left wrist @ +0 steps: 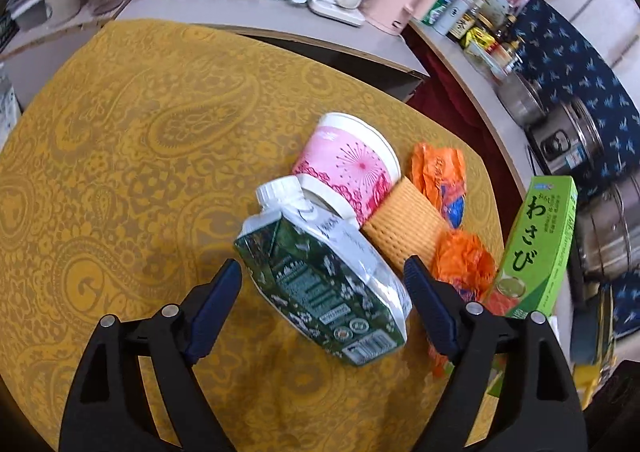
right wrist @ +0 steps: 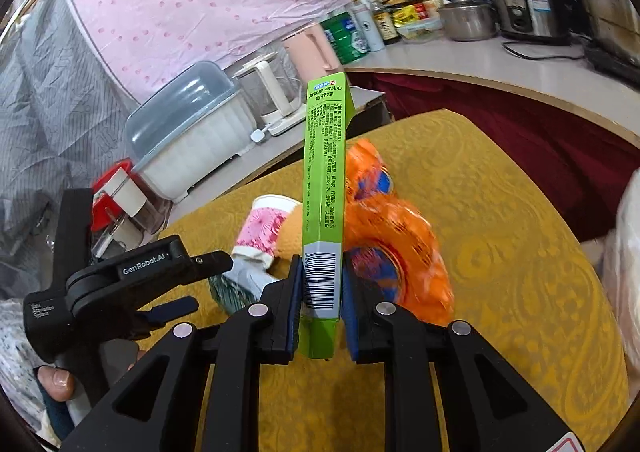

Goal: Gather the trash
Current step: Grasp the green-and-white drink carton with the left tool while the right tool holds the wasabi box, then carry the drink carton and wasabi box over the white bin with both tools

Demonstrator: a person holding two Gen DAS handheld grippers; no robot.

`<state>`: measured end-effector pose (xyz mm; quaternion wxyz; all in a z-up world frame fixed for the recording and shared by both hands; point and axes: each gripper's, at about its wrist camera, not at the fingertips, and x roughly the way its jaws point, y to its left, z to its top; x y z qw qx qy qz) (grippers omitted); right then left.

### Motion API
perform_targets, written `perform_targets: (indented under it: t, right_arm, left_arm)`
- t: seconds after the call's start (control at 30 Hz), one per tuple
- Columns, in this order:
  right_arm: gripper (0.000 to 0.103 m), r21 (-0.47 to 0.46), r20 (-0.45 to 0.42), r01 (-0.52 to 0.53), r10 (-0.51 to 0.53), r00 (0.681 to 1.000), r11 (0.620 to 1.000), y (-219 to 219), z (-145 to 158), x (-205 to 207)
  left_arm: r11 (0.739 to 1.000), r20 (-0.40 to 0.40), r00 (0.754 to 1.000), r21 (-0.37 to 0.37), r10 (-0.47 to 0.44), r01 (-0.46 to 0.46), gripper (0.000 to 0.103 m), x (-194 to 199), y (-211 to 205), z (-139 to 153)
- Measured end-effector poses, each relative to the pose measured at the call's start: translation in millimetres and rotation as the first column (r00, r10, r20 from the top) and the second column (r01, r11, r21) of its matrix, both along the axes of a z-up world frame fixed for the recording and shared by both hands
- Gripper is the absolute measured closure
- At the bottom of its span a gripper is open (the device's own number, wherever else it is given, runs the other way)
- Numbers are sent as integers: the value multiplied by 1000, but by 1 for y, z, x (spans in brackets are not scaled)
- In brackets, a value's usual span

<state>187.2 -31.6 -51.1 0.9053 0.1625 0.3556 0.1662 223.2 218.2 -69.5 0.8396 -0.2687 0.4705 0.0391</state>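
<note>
A crushed green and white drink carton (left wrist: 320,276) lies on the yellow tablecloth (left wrist: 120,172). My left gripper (left wrist: 322,276) is open, with one finger on each side of the carton. Beyond it lie a pink paper cup (left wrist: 348,168) on its side, a tan ribbed sleeve (left wrist: 404,224) and orange wrappers (left wrist: 440,176). My right gripper (right wrist: 322,284) is shut on a green wasabi box (right wrist: 324,188), held upright above the table. The box also shows at the right of the left wrist view (left wrist: 536,248). The orange wrappers (right wrist: 392,228) lie just behind it.
A counter behind the table holds a white container with a clear lid (right wrist: 188,132), a blender (right wrist: 272,92), a pink jug (left wrist: 404,0), bottles (right wrist: 384,20) and steel pots (right wrist: 520,0). A dark red gap (right wrist: 500,124) separates table and counter. The left gripper body (right wrist: 132,272) shows at left.
</note>
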Motion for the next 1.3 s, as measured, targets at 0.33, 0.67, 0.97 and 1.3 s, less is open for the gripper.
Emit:
perform_targets:
  t: [0.33,0.67,0.97,1.3]
  right_arm:
    - [86,50,-58,-122,125,990,991,34,-28,30]
    - [86,54,-105,-176,181,978,983,52,-39,-31]
    - [86,54,-103,-86,91,991,995,25,-40,-68]
    - [86,73,-35,-53,56,998,996,6,-11,-81]
  left_arm:
    - [999,-54,998,-39,-18,16,23,25,9,-11]
    - [991,-114,985,22,-129,133,23,-20,4,-39]
    - [978,-81,979,86,-185,192,36,-39,-12,-37]
    - [951,1,969,192,-248,243,72,-66,-26,-5]
